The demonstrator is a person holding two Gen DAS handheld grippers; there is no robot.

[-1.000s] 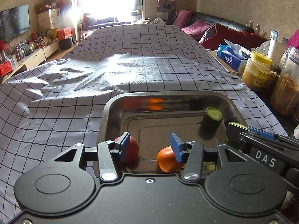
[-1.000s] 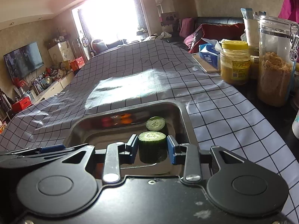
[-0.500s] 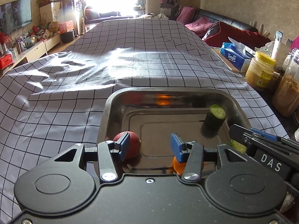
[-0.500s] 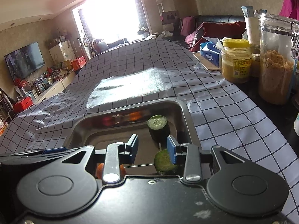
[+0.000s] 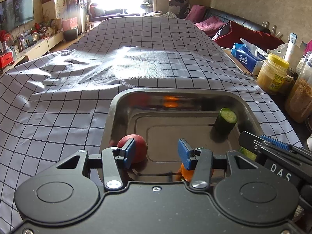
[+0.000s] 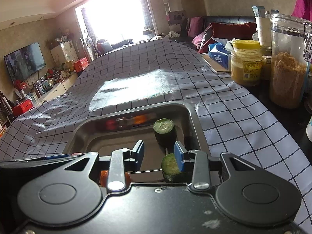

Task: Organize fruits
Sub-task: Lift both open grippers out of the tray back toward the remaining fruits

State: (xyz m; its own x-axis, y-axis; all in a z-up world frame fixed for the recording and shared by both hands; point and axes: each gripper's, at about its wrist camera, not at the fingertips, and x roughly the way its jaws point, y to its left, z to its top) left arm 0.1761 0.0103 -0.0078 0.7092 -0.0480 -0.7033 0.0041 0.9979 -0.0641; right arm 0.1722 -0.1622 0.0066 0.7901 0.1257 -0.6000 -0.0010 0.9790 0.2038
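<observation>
Left gripper [image 5: 156, 153] held open above tray [image 5: 111, 115], nothing grasped (red fruit [image 5: 134, 150] beside); right gripper [image 6: 159, 153] released, cucumber piece [image 6: 169, 165] beside.

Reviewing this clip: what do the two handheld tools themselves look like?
Both match: the left tool and right tool have matte black bodies with two round discs, silver screws, black angular arms and blue finger pads. The right tool, seen from the left wrist view, bears white "DAS" lettering.

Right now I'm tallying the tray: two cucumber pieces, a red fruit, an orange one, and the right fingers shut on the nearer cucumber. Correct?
Not quite. In the right wrist view the right gripper holds nothing: the nearer cucumber sits in the tray beside one finger, free. The farther cucumber, red fruit and orange fruit are there.
</observation>
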